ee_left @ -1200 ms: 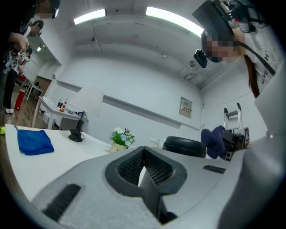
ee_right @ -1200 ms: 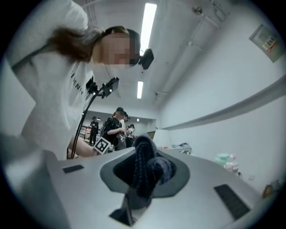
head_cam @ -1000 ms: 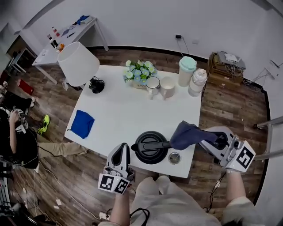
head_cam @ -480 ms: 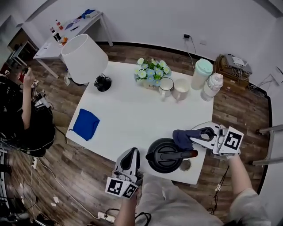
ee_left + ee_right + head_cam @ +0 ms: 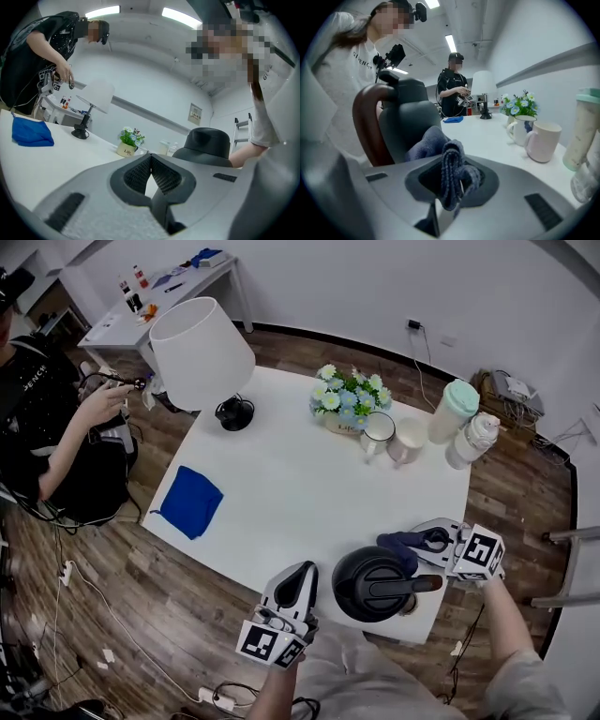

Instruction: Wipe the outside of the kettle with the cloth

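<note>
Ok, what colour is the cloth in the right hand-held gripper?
Dark slate blue; the cloth shows best in the right gripper view.

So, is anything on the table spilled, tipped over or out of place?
Nothing spilled or tipped. Only the kettle stands close to the table's near edge, while the right gripper holds the cloth against it.

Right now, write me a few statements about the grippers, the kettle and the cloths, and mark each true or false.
1. The kettle stands upright on the table. True.
2. The right gripper has its jaws shut on a dark cloth. True.
3. The left gripper grips the kettle's handle. False: its jaws are closed on nothing, beside the kettle.
4. The blue cloth is draped over the kettle. False: it lies on the table, well away from the kettle.
</note>
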Tool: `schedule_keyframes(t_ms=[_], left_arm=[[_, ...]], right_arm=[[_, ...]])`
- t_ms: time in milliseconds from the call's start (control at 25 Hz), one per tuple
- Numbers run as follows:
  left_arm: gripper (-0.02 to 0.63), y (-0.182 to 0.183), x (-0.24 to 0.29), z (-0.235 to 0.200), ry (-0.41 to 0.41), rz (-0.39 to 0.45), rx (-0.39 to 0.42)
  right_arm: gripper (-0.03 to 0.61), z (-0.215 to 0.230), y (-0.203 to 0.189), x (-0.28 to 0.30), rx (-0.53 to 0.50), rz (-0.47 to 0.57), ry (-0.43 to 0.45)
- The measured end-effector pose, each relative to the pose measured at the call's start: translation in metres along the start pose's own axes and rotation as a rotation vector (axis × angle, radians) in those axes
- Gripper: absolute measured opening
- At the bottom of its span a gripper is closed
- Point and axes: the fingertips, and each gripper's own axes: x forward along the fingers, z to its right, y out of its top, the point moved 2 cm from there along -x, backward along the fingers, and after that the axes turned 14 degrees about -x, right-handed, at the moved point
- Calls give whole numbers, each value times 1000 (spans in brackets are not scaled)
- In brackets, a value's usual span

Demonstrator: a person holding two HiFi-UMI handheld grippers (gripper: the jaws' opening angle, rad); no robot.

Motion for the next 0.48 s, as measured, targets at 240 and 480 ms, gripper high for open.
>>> schedule_keyframes(t_ms=[240,480], left_arm=[[8,-6,-1,-11,8,-4,-24],[8,-11,-2,-16,13,-9,-39]], right_arm=[[52,3,-27,17,11,-117,18],[52,36,31,-14,-3,67,-76]])
